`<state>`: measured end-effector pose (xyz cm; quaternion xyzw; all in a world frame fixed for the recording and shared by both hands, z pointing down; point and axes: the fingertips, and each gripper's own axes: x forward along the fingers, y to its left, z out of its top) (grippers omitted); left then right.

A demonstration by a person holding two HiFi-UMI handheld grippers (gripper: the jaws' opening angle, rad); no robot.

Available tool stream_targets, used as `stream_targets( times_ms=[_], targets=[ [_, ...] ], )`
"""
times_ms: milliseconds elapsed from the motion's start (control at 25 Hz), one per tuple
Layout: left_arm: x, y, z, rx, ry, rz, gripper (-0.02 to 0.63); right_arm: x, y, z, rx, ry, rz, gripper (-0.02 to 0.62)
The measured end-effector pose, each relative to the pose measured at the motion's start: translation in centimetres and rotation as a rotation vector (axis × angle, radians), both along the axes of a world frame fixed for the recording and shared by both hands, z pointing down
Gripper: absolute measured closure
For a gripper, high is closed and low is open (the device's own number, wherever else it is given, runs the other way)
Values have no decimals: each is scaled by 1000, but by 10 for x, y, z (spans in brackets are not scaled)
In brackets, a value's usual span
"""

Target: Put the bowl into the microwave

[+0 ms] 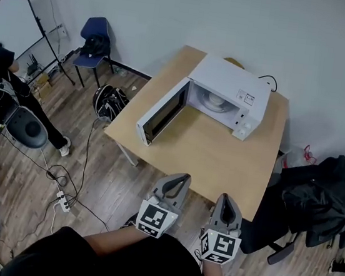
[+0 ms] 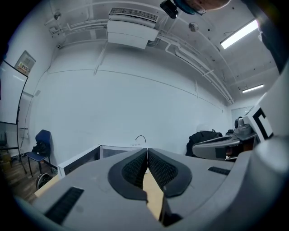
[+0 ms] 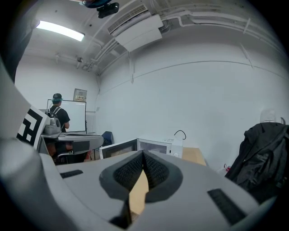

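The left gripper (image 2: pixel 147 152) is holding its jaws pressed together with nothing between them, and the right gripper (image 3: pixel 143 155) is doing the same. Both are hanging empty just short of the near edge of the table (image 1: pixel 211 155), well apart from the microwave (image 1: pixel 230 82). Its door (image 1: pixel 163 109) is standing wide open, and a pale round thing, probably the bowl (image 1: pixel 214 100), is sitting inside the cavity, though it could be the turntable. Judging by that, the placing step is looking done. Anything left is calling for a reach across the table to swing the door shut.
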<state>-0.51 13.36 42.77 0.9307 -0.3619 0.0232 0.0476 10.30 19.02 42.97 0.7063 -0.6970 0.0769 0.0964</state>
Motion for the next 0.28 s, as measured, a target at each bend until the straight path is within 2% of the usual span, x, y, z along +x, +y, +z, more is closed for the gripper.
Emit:
stream_targets(
  times_ms=[280],
  targets=[
    [2,-22,1,0,-2,15,594,-5,-26,0,-5,10,-7,535]
  ],
)
